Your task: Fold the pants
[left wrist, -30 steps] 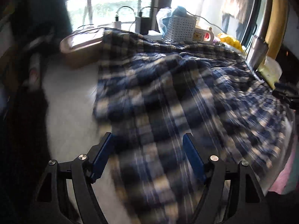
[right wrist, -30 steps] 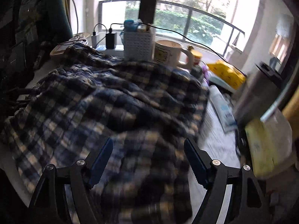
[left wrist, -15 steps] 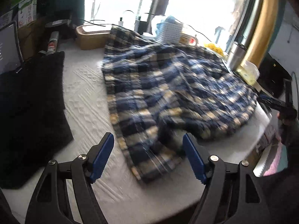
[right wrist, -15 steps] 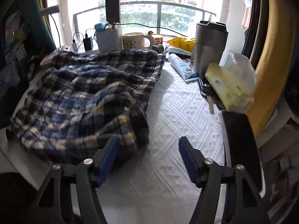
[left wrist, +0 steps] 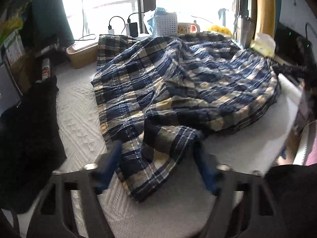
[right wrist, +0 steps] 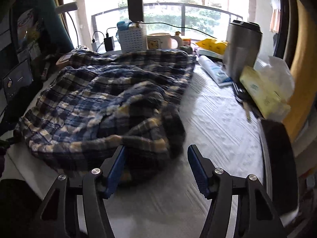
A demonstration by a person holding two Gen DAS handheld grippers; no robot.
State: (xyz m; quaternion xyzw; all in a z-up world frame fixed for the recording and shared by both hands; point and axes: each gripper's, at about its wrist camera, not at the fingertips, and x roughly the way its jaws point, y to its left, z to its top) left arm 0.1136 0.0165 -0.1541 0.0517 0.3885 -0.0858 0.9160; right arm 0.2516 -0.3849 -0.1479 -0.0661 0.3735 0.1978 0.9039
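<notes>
Plaid pants [left wrist: 178,83] lie crumpled across the white textured mat [left wrist: 79,123], bunched in the middle, one end reaching back toward the window clutter.

Left gripper [left wrist: 156,150] is closing, jaws about half wide, with the near corner of the pants lying between the blue pads [left wrist: 113,158]; pads not pressing the cloth yet (blurred, so contact is hard to call).

Right gripper [right wrist: 156,158] is also closing, still fairly wide. Its left pad [right wrist: 116,164] sits at the near edge of the pants [right wrist: 107,103], and the rolled corner lies partly between the jaws; its right pad is over bare mat [right wrist: 218,123].

Behind the pants: white basket [right wrist: 132,39], mug [right wrist: 160,40], steel tumbler [right wrist: 243,47], tissue pack [right wrist: 263,93], tube [right wrist: 214,70].
</notes>
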